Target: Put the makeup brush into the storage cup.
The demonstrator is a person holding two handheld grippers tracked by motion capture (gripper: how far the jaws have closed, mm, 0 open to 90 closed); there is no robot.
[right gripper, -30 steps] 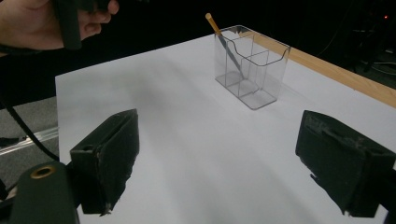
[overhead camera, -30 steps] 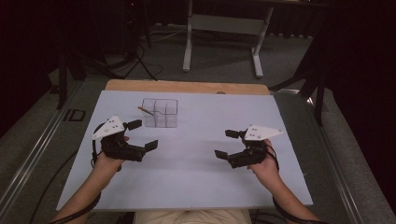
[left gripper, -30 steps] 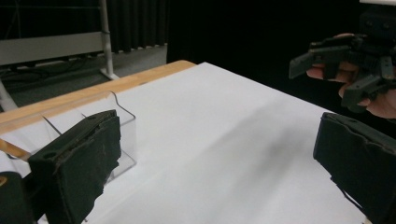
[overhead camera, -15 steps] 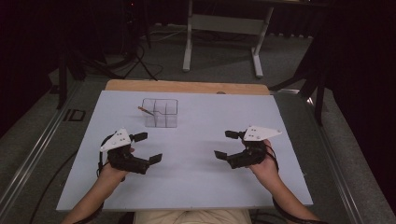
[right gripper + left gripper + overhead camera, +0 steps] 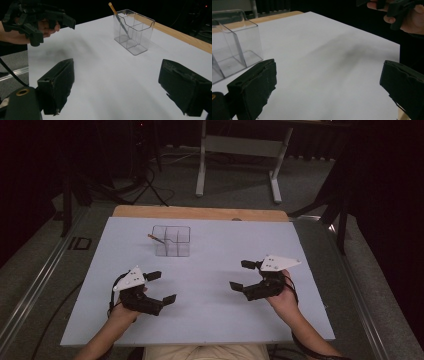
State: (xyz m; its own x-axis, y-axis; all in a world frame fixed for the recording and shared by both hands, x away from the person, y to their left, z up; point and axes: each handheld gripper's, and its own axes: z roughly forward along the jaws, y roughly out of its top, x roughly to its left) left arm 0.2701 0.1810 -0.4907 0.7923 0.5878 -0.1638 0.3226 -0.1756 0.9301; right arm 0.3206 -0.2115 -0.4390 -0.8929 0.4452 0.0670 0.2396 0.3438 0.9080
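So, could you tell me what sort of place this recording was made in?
Probably a lab or studio set up for recording, not a home: a white-topped table on a grey carpeted floor, dark drapes around, cables by stands behind, and one clear organiser holding a pencil.

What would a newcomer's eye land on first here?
Probably the clear compartment holder standing alone toward the far side of the white table, a pencil leaning inside it. Next, the left gripper and right gripper, both open and empty, on the near side.
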